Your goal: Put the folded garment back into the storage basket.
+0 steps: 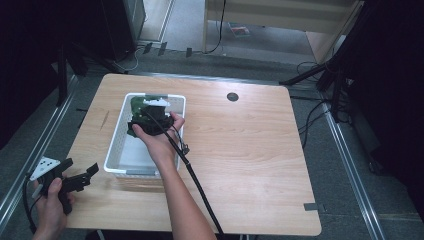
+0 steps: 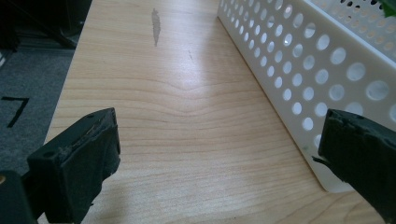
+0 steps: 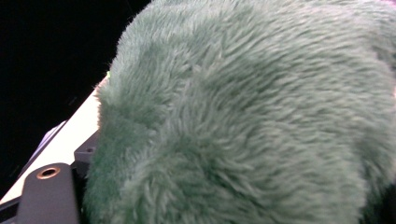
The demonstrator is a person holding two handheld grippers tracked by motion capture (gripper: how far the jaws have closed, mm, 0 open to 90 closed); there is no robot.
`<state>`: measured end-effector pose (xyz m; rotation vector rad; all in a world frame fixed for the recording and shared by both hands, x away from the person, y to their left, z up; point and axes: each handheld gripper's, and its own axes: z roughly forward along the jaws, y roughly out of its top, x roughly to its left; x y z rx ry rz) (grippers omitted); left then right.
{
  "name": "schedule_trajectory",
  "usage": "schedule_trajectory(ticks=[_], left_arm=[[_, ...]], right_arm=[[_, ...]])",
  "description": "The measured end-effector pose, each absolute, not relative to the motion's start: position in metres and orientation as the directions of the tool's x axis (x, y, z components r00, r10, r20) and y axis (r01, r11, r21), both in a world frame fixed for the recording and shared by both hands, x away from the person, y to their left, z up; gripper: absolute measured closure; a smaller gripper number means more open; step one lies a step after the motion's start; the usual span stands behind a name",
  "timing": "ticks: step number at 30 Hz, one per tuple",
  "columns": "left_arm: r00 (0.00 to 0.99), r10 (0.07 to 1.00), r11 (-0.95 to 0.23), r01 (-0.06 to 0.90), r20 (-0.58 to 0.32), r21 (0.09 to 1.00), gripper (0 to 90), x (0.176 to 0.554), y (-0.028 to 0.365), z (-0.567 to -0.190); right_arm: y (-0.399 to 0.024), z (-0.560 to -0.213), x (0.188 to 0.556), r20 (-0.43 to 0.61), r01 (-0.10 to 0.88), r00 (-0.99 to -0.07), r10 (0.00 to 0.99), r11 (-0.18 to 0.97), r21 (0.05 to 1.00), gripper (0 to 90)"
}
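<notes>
A green plush toy [image 1: 135, 106] lies at the far end of a white perforated basket [image 1: 116, 150] on the wooden table [image 1: 250, 150]. My right gripper [image 1: 151, 120] reaches down into the basket, right against the toy. In the right gripper view green fur [image 3: 257, 116] presses close to the camera; one black finger [image 3: 46, 196] stands far out at the left and the other is hidden. My left gripper [image 1: 80, 169] hovers at the table's near left corner, open and holding nothing. Its jaws [image 2: 219, 154] stand wide apart beside the basket wall [image 2: 299, 70].
A white object [image 1: 157, 102] sits by the toy in the basket. The right gripper's cable [image 1: 200, 190] trails across the table towards the person. A dark round grommet [image 1: 232, 96] is set near the far edge. Stands and cables [image 1: 320, 75] crowd the floor at right.
</notes>
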<state>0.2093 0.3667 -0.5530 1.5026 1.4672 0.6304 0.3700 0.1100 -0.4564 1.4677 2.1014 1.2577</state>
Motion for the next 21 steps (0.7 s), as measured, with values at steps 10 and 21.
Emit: schedule_trajectory(ticks=[10,21], left_arm=[[0.161,0.959,0.126,0.493,-0.232,0.861,0.0,0.209,0.367,-0.553],[0.158,0.959,0.129,0.493,-0.235,0.86,0.0,0.21,0.367,-0.553]], right_arm=[[0.118,-0.474,0.378,0.232,0.65,-0.436,0.869,0.126,0.749,17.5],[0.124,-0.491,0.385,0.187,0.666,-0.417,0.889,0.159,0.729,18.0]])
